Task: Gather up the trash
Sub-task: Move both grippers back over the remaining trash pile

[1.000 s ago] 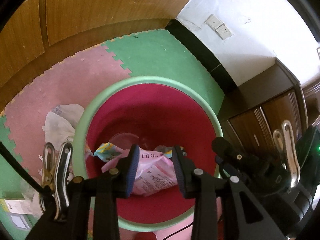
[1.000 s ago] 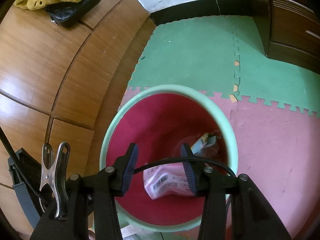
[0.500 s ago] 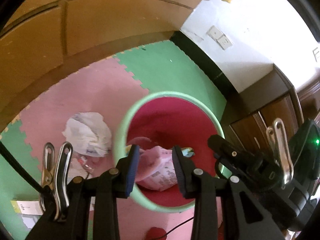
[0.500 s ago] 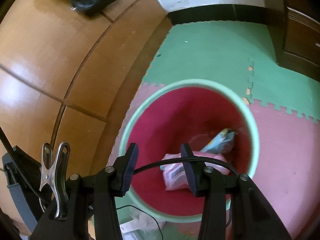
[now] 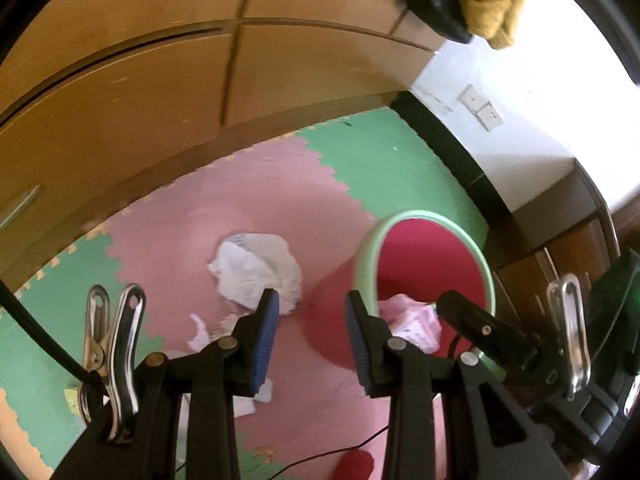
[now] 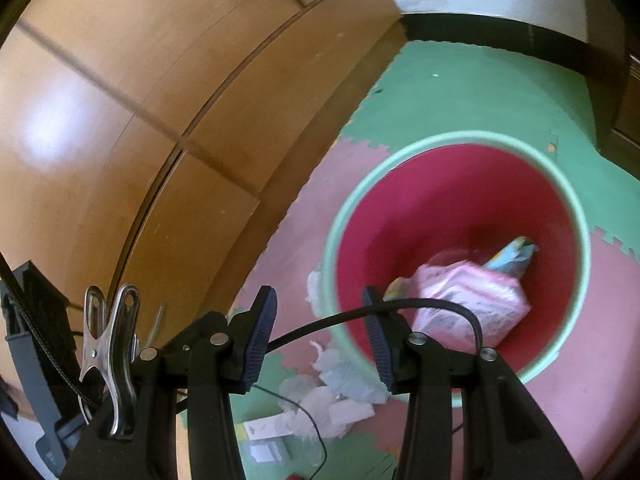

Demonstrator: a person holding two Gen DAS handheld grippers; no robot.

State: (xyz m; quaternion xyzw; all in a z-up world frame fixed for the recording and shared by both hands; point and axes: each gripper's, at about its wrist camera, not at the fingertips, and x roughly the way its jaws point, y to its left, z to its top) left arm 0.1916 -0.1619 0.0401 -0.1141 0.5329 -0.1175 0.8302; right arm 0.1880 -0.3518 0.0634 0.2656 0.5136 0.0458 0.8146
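Left tool [image 5: 308, 340]: jaws parted, nothing between the pads, hanging above the floor mat [image 5: 256, 208]. Right tool [image 6: 316, 344]: jaws likewise parted and empty, only a black cable [image 6: 400, 304] arching across in front of them.

Landmark: the bin [image 5: 486, 264], red inside with a pale green rim.

Far left of the bin: wooden cabinet [image 5: 160, 80]. Left of the bin, on the pink mat: crumpled white wad [image 5: 256, 272], lying apart from the bin wall. Below that wad, nearer the left tool: small white scraps [image 5: 200, 332], partly hidden behind the tool. In the right wrist view, more scraps [image 6: 340, 396] just beside the bin's base, with a flat white slip [image 6: 264, 428] left of them.

Inside the bin [image 6: 332, 240]: pink packet [image 6: 472, 300] at the bottom, blue wrapper [image 6: 516, 256] right of it against the wall.

Right of the bin: dark cabinet [image 5: 560, 248].
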